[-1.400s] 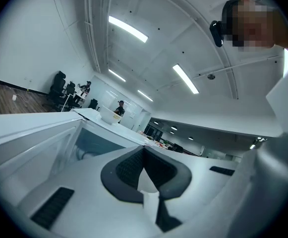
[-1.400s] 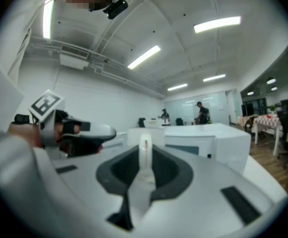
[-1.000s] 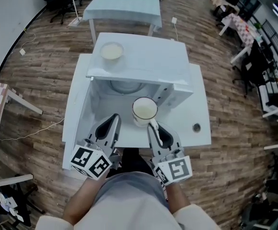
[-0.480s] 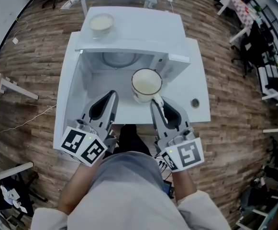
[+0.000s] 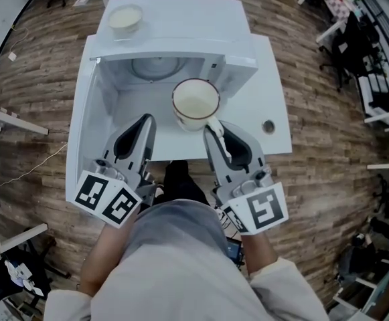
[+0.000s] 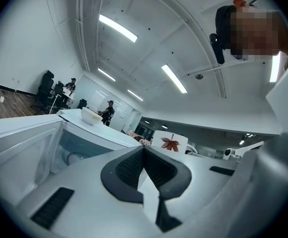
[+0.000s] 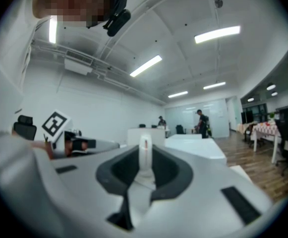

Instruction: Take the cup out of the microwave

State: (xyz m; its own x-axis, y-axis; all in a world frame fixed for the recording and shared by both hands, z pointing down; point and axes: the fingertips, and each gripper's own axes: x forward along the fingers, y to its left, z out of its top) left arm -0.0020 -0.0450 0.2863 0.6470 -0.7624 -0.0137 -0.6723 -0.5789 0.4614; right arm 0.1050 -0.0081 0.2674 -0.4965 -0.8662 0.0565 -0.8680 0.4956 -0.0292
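A white cup (image 5: 195,103) with a dark rim hangs in front of the open microwave (image 5: 174,22), outside its cavity. My right gripper (image 5: 211,130) is shut on the cup's handle. In the right gripper view the handle (image 7: 144,155) stands pinched between the pads, with the cup's body (image 7: 136,135) just beyond. My left gripper (image 5: 142,121) is shut on nothing, to the cup's left. In the left gripper view its jaws (image 6: 144,150) meet, and the cup (image 6: 169,142) shows a red leaf print to the right.
A white bowl (image 5: 124,18) sits on top of the microwave. The microwave door (image 5: 82,122) stands swung open at the left. A glass turntable (image 5: 155,67) lies in the cavity. A small dark round thing (image 5: 268,126) is on the white table (image 5: 274,99). People stand far off.
The cup has risen a little in the right gripper and looks larger in the head view. Both grippers have lifted slightly; the head camera has shifted.
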